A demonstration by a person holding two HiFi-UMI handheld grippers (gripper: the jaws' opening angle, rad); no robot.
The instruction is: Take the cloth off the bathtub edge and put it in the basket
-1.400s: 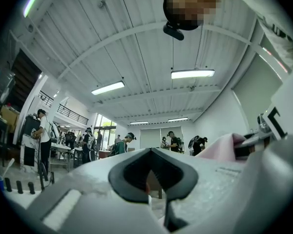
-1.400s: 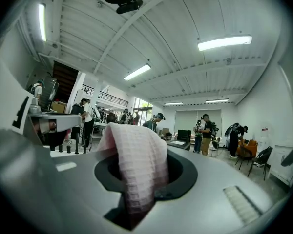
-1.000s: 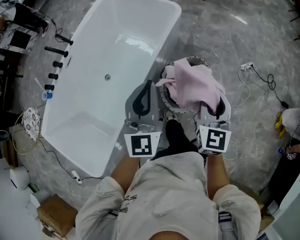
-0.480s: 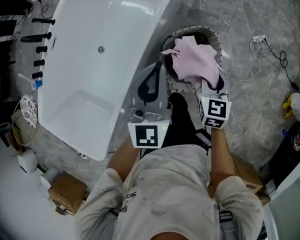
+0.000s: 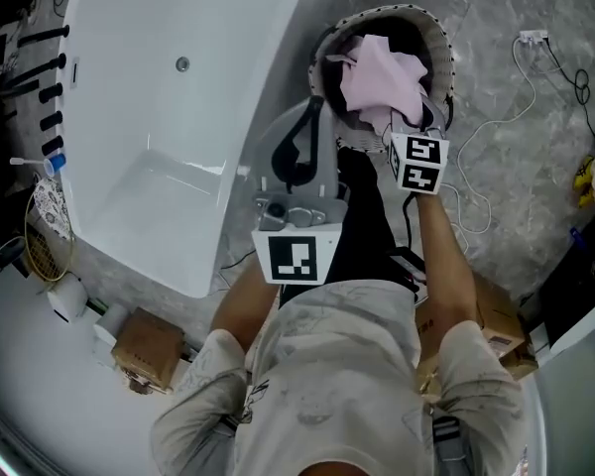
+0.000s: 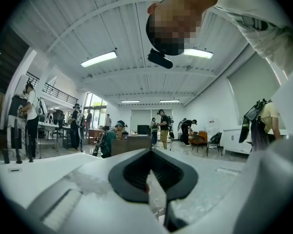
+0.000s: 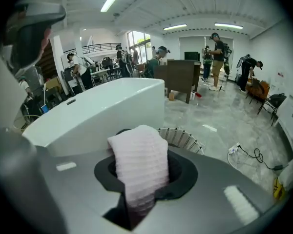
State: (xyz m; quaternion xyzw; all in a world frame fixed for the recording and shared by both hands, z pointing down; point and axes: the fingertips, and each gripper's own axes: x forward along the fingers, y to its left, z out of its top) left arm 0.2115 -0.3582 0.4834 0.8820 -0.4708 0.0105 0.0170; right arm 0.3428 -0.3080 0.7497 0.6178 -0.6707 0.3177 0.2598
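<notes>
A bunched pale pink ribbed cloth hangs over the opening of a round dark basket with a white slotted rim, just beside the white bathtub.

Cloth now deeper inside basket
</notes>
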